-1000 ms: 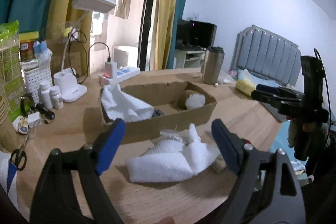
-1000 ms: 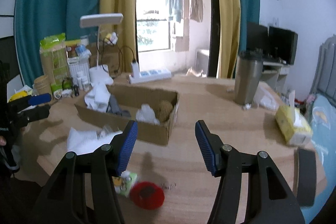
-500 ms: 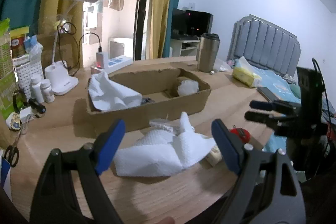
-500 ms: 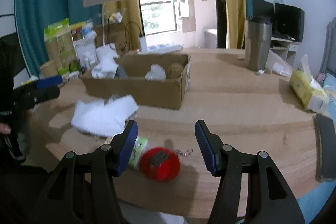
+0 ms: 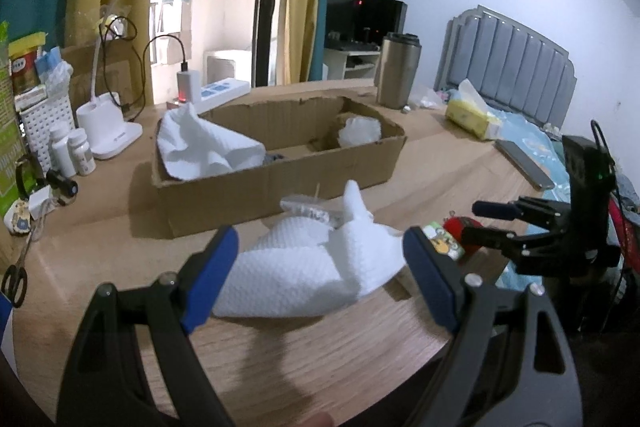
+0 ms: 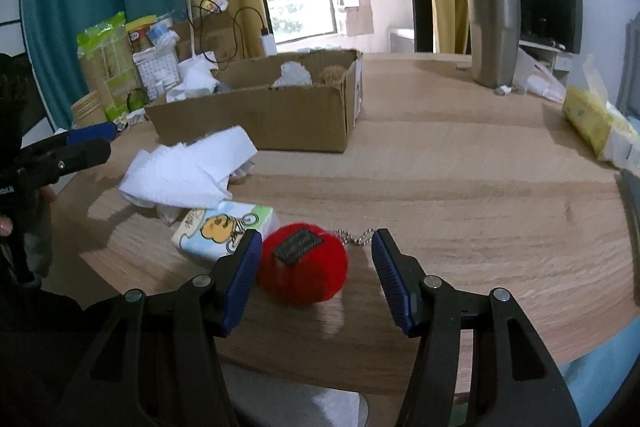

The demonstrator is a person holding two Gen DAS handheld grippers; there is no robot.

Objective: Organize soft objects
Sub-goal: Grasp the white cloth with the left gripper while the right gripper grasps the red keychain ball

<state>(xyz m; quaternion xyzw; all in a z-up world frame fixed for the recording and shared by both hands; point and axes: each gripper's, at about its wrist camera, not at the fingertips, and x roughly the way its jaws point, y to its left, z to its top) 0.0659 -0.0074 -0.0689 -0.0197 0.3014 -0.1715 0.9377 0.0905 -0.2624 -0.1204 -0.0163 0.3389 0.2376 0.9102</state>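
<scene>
Right wrist view: I see my right gripper [image 6: 316, 277] spread open around the red plush ball [image 6: 303, 269] on the wooden table [image 6: 460, 195], pads not pressing it. My left gripper [image 5: 320, 273] gapes wide, empty, just short of the white towel [image 5: 308, 267] lying before the cardboard box [image 5: 280, 163].
</scene>
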